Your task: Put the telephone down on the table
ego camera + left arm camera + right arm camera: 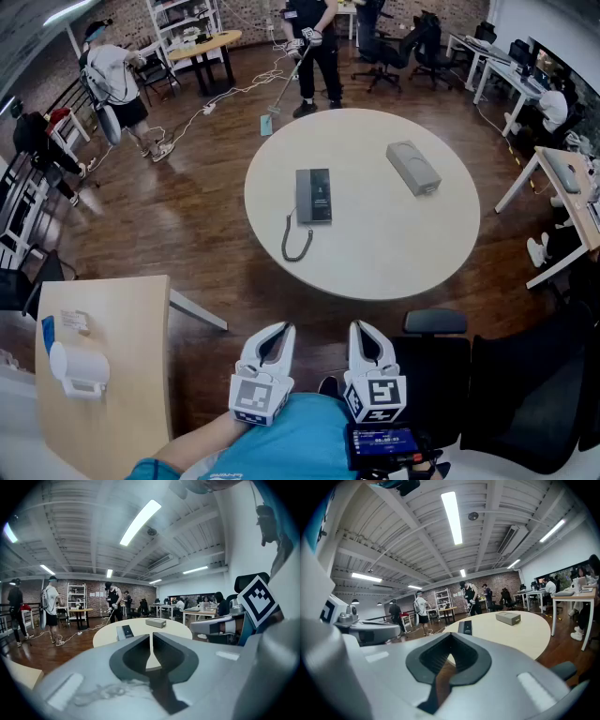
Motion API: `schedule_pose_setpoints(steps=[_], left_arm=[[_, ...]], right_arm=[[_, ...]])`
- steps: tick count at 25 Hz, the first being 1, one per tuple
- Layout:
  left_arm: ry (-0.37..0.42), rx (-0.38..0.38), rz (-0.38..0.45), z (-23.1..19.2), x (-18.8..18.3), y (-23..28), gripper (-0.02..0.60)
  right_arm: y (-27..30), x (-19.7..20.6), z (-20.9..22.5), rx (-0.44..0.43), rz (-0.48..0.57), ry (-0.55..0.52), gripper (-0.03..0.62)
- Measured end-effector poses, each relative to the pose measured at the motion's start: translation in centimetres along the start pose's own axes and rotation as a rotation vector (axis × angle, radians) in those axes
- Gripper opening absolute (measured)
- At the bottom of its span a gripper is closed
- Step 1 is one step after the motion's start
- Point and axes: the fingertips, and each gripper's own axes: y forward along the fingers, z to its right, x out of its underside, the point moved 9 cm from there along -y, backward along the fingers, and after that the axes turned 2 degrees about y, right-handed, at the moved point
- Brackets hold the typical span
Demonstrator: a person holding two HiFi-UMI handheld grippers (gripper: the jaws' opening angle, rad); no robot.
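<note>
A grey telephone (313,196) lies flat on the round white table (375,244), its handset on the left side and its coiled cord (295,240) trailing toward me. It also shows far off in the left gripper view (125,631) and the right gripper view (465,627). My left gripper (278,330) and right gripper (361,328) are side by side close to my body, short of the table's near edge and well apart from the telephone. Both point at the table. Each has its jaws together with nothing between them (151,637) (451,635).
A grey box (413,167) lies on the table's right part. A black office chair (441,375) stands at my right, a wooden desk (112,375) with a white device at my left. Beyond the table are several people, one with a long pole (286,84), and floor cables.
</note>
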Motion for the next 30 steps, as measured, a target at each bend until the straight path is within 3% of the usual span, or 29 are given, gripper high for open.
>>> schedule_pose_setpoints(steps=[7,12,17,22,30], left_arm=[[0.023,0.000,0.025,3.3,-1.2,2.1,0.014],[0.070,0.035,0.051,4.5,-2.1,3.3,0.011],[0.066,0.067,0.054,4.6,-2.1,5.0,0.011],[0.051,0.105,0.040,3.4,-1.9,7.2,0.009],[-0.016,0.135,0.030,-2.2,-0.9,14.2,0.011]], right_arm=[[-0.8,-0.3,3.9,-0.002,0.010,0.019,-0.008],[-1.0,-0.5,5.4,0.025,0.033,0.041,-0.008],[-0.9,-0.6,6.7,0.068,0.034,0.050,-0.008],[0.9,-0.8,7.4,0.109,0.024,0.045,-0.008],[8.2,-2.5,8.1,0.144,-0.020,0.007,-0.008]])
